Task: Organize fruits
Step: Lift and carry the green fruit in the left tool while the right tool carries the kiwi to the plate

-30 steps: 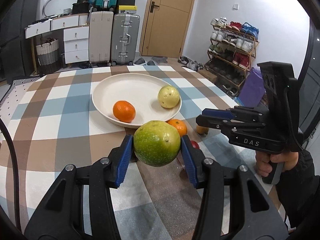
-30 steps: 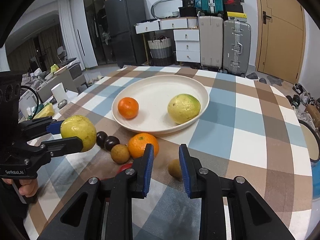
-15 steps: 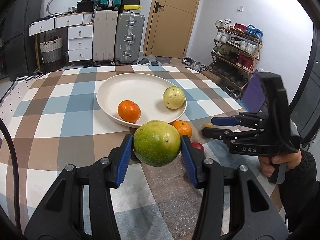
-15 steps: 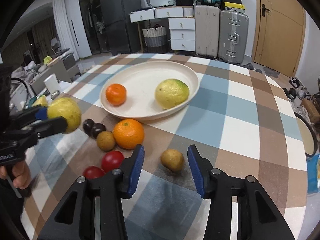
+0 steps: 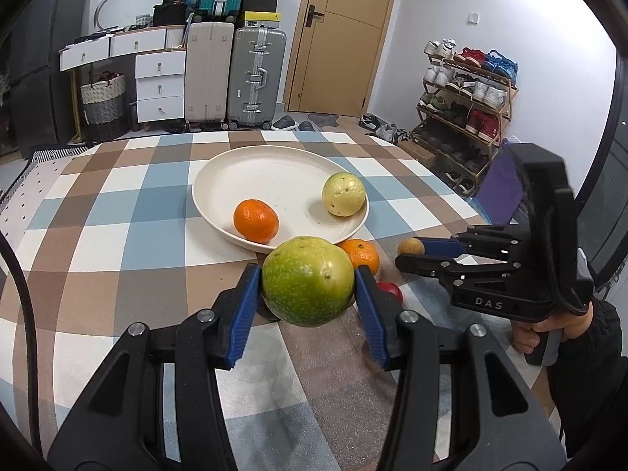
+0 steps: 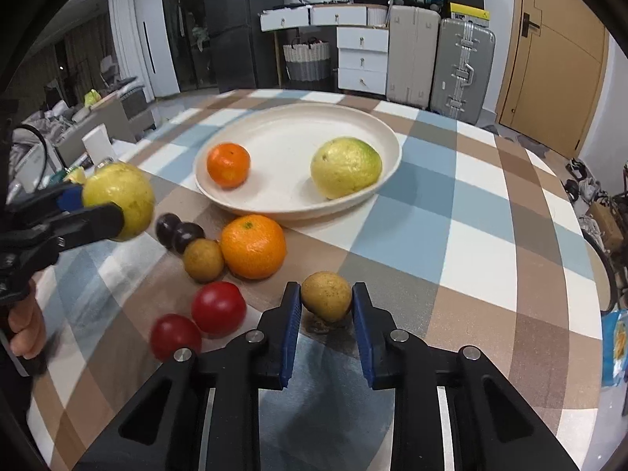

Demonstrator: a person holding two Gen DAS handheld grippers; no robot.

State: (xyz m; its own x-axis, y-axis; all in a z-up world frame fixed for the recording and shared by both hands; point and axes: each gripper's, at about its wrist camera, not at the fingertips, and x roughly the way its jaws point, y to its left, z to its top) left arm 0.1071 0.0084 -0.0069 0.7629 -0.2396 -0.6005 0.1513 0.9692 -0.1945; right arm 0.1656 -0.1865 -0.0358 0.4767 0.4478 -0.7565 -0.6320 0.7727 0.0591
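My left gripper (image 5: 308, 274) is shut on a large green guava (image 5: 306, 280) and holds it above the checked tablecloth, in front of the cream plate (image 5: 274, 172). A small orange (image 5: 256, 221) and a yellow-green guava (image 5: 344, 194) lie on that plate. In the right wrist view, my right gripper (image 6: 326, 294) is closing, its blue pads pressing both sides of a small brown fruit (image 6: 326, 296) low over the cloth. The left gripper (image 6: 98, 204) with its guava (image 6: 119, 200) shows at the left edge.
Loose on the cloth near the plate (image 6: 286, 133) lie a big orange (image 6: 253, 246), a second brown fruit (image 6: 203, 260), two dark plums (image 6: 168, 227) and two tomatoes (image 6: 218, 307). Suitcases, drawers and a shoe rack stand beyond the table.
My right gripper opened wider, moved onto the small brown fruit and shut on it. The left gripper has stayed put with the green guava.
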